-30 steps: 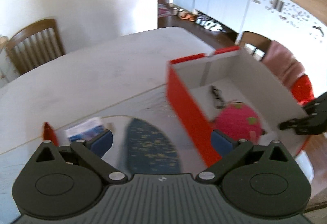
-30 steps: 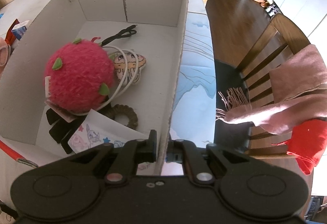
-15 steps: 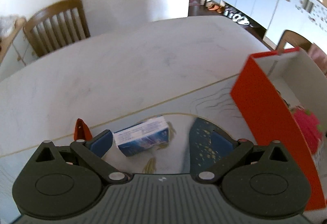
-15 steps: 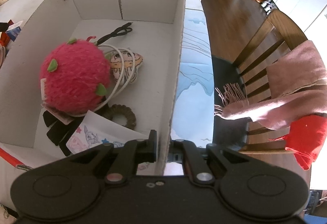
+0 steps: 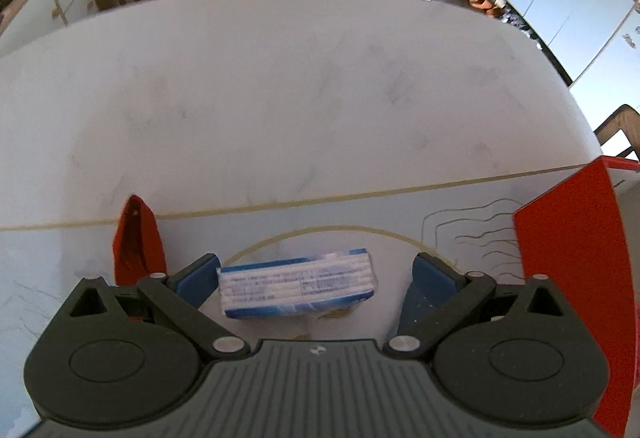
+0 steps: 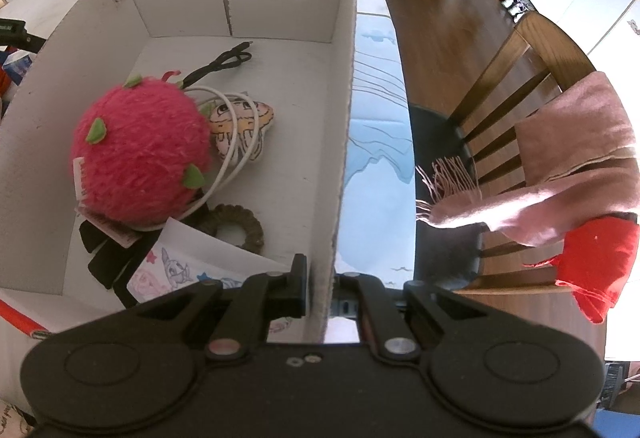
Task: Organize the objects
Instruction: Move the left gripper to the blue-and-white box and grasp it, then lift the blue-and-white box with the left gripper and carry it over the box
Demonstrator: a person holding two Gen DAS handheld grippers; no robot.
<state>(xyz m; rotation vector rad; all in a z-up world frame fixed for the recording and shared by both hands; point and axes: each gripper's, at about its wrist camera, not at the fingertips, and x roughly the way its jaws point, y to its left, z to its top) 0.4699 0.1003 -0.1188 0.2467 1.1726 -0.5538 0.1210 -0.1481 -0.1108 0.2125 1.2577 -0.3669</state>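
From the left wrist, the left gripper is standing wide open around a blue-and-white tissue pack lying on the table, left of the red box.

From the right wrist, the right gripper is clamping the box's right wall; a pink plush ball is lying inside.

The red box is cut off at the frame's right edge; the tissue pack's print is illegible.

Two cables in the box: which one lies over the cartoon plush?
The white cable, looped across it beside the pink ball; the black cable lies farther back.
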